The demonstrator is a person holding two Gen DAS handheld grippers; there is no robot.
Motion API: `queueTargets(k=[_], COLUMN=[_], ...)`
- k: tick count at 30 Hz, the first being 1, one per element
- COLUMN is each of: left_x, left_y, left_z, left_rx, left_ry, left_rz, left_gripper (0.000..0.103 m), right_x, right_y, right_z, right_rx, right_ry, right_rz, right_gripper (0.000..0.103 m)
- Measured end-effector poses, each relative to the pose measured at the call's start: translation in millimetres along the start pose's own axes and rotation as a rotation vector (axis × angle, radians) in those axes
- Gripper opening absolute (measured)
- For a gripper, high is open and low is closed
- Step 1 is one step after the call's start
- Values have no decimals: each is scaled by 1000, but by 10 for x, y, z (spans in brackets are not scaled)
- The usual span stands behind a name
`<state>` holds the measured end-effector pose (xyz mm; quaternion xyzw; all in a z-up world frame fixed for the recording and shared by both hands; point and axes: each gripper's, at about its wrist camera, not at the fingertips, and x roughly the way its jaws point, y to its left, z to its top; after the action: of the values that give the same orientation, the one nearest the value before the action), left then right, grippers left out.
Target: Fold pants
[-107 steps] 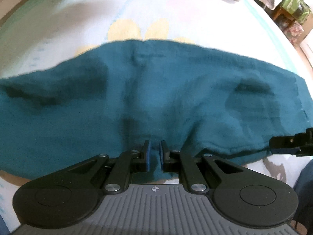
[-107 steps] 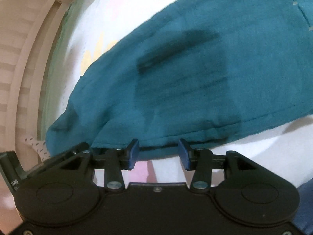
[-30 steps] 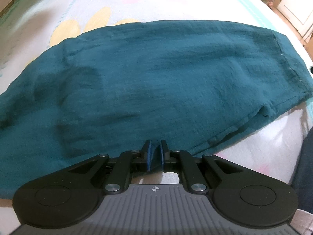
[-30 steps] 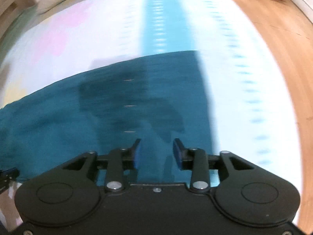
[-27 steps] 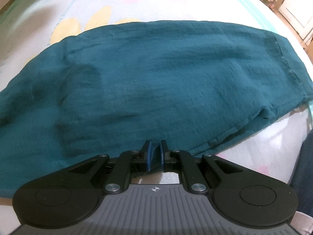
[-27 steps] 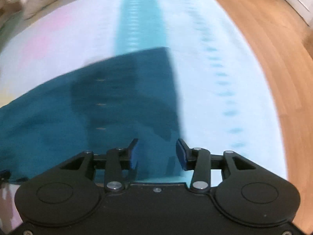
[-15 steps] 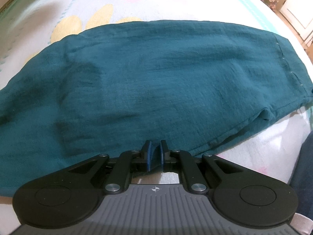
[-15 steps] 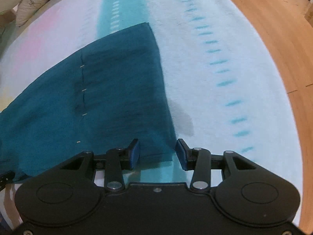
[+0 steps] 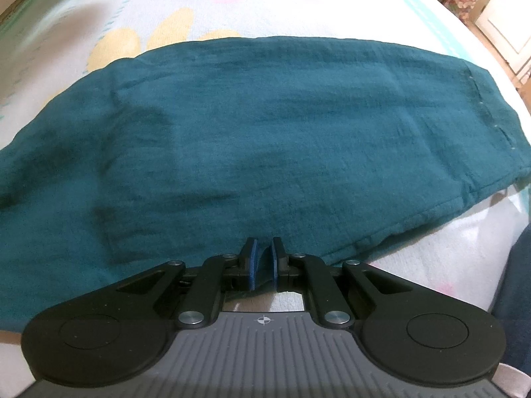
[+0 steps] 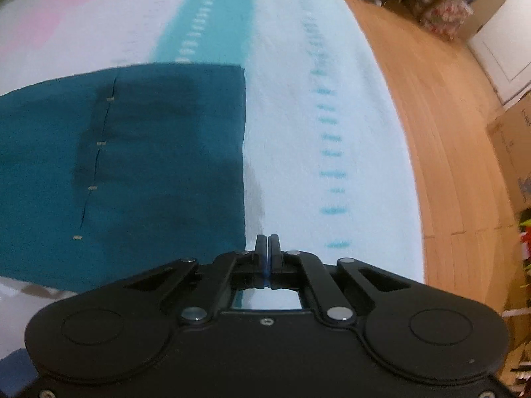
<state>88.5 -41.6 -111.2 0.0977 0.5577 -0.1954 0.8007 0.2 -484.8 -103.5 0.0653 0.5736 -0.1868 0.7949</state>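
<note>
The teal crinkled-cotton pants (image 9: 265, 139) lie spread flat across a bed covered by a pale sheet with pastel flower prints (image 9: 166, 6). They reach from the left side of the left wrist view to a stitched hem (image 9: 478, 99) at the right. The near edge of the cloth runs as a seam down to the left hand-held gripper (image 9: 263, 258). That gripper's blue pads stand close together with a pinch of the near edge of the teal fabric clamped between them.

In the right wrist view the pants (image 10: 132, 165) fill the left part of the picture, with a straight hem edge running near to far and a line of small pale stitches (image 10: 99, 143) beside it. The right hand-held gripper (image 10: 266, 258) sits just right of that edge, at the near corner, with its jaws pressed fully together. No cloth shows between them; the pale sheet with a turquoise stripe and dashes (image 10: 298, 132) lies under it. Beyond the bed's right side is a wooden plank floor (image 10: 448, 165) with a cardboard box (image 10: 511, 152) at the far right.
</note>
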Motion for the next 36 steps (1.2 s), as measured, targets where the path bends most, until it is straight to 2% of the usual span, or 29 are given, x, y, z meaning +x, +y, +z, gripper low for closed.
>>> queueTargets(k=[1, 3, 4, 5, 6, 8, 12, 15, 18, 22, 27, 32, 36], left_x=[-8, -28, -47, -72, -103, -170, -136, -162, -265, -447, -575, -678, -591], left_y=[13, 44, 60, 73, 82, 105, 183, 236, 293, 565, 1306, 1990, 2314], left_z=[-3, -1, 1, 2, 0, -25, -129, -189, -206, -223, -212, -121, 29], left_rx=[-3, -24, -42, -63, -79, -99, -115, -135, -129, -127, -273, -364, -377], left_ry=[-1, -2, -2, -5, -11, -32, -6, -24, -35, -95, -98, -131, -134], left_rz=[-2, -6, -7, -6, -3, 2, 10, -15, -8, 113, 214, 349, 379], left_gripper=[10, 10, 10, 10, 10, 10, 10, 10, 10, 10, 10, 10, 10], right_x=[-46, -119, -150, -178, -203, -264, -345, -327, -319, -393, -501, -573, -596], right_y=[-46, -113, -126, -119, -102, -26, 222, 435, 595, 802, 1215, 1784, 2205], right_z=[-21, -43, -41, -38, -23, -3, 34, 68, 79, 90, 156, 216, 241], right_rx=[35, 102, 120, 129, 133, 135, 106, 84, 88, 90, 40, -68, -139], right_ry=[-7, -25, -32, -40, -48, -71, -84, -77, -65, -75, -110, -125, -130], right_rz=[28, 84, 96, 104, 109, 137, 200, 225, 255, 291, 322, 360, 402], right_gripper=[4, 16, 19, 24, 34, 42, 45, 45, 45, 45, 45, 45, 45])
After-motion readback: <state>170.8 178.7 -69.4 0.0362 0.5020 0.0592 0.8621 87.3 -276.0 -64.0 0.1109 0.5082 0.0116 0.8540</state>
